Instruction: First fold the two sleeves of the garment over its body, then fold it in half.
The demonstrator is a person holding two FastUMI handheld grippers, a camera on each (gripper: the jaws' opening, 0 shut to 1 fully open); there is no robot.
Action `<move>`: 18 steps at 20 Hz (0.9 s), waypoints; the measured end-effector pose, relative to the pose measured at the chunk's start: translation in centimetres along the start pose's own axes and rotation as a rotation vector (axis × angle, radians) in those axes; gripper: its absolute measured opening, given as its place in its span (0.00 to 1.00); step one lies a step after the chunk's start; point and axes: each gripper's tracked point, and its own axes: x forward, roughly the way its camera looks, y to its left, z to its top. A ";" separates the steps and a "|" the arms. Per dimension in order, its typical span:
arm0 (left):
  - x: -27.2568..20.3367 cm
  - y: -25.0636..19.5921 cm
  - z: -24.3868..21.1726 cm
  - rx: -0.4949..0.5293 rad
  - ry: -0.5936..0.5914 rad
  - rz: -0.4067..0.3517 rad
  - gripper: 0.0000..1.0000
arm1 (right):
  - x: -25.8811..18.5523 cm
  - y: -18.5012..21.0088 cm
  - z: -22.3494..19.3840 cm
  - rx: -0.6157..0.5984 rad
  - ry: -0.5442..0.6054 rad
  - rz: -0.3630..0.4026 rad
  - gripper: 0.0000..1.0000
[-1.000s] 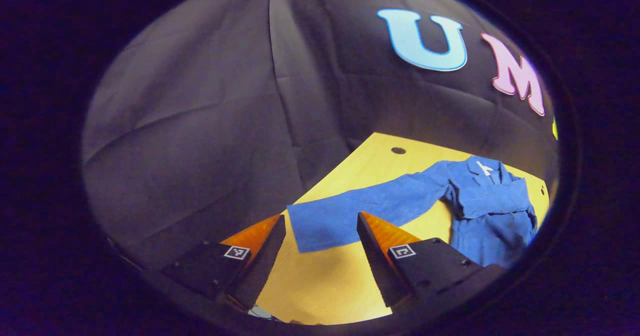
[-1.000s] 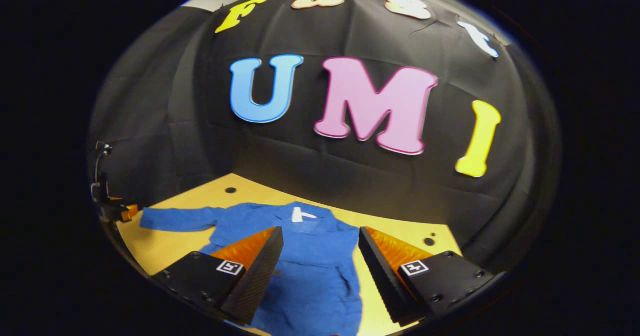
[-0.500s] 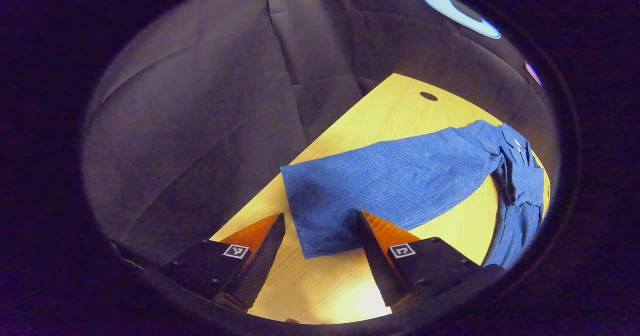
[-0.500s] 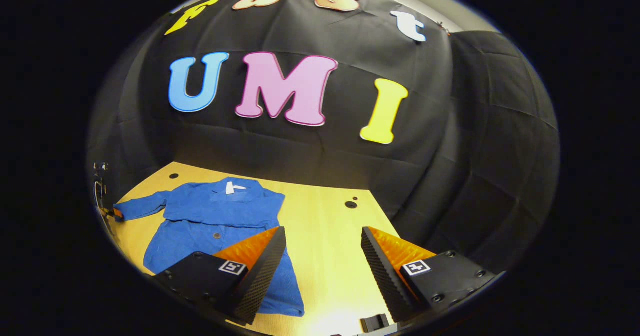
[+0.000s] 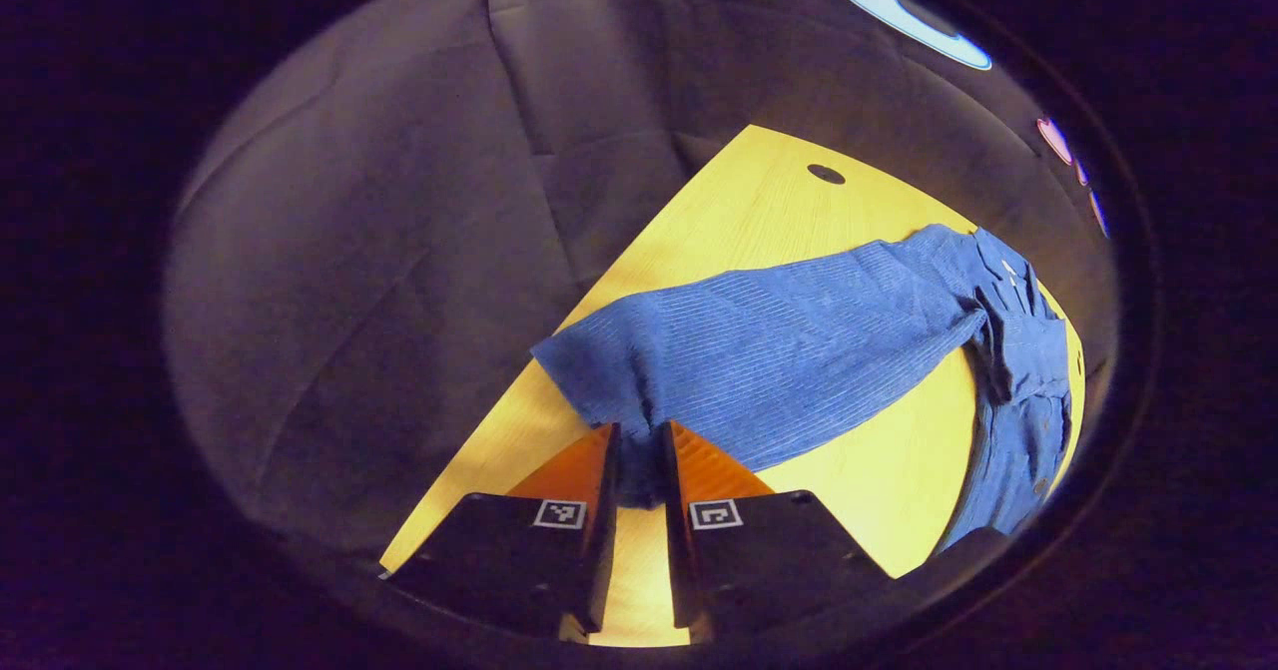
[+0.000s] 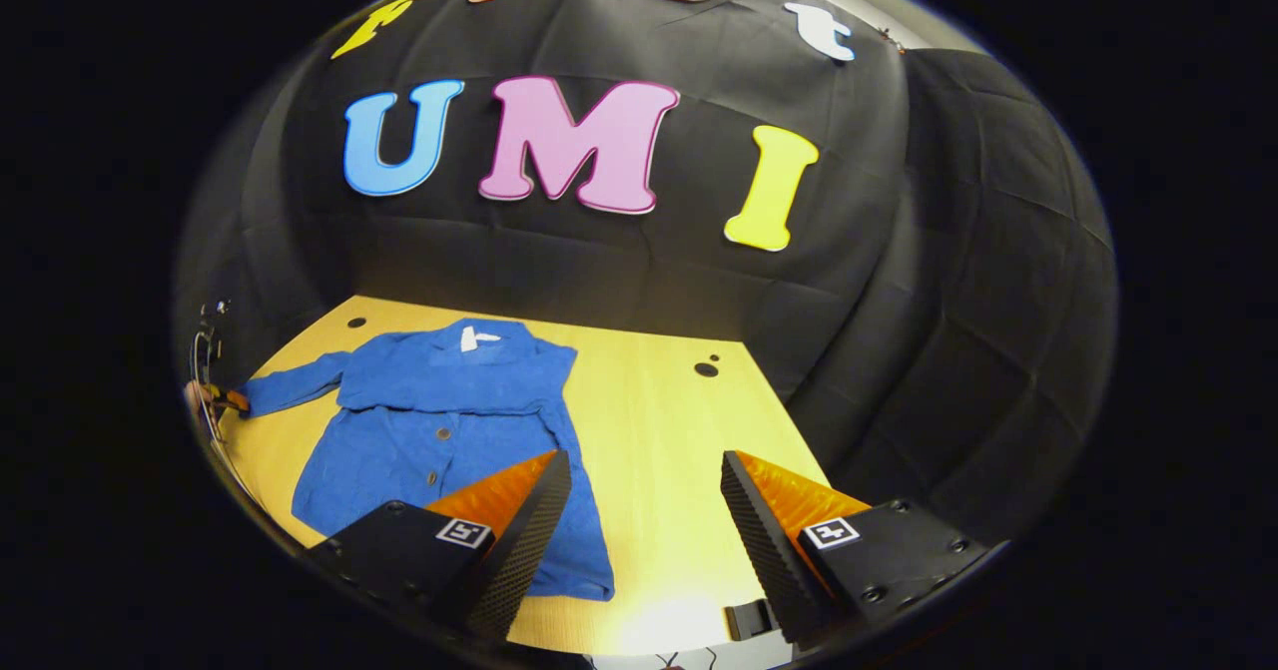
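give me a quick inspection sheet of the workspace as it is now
Surface: yellow wooden table, round holes near its far edge.
Job's things: blue garment lying flat, collar toward the wall; one sleeve stretched out sideways, its cuff bunched; the opposite sleeve appears already folded over the body.
Clutter: small black item at the table's near edge, kind unclear.
Grippers: left gripper shut on the sleeve cuff; right gripper open above the table, holding nothing.
Cables: thin wires at the near edge.
Surroundings: black cloth wall.
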 end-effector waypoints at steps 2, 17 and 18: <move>-0.1 -0.3 -0.2 -0.035 -0.014 -0.036 0.06 | 0.1 0.3 -0.2 -0.008 0.008 0.016 0.97; -16.8 -32.7 5.4 0.212 -0.286 -0.663 0.00 | 3.8 -0.9 -0.5 0.015 -0.011 0.080 0.97; -17.5 -35.9 4.5 0.267 -0.284 -0.702 0.00 | 3.9 -1.3 -0.5 0.030 -0.017 0.078 0.98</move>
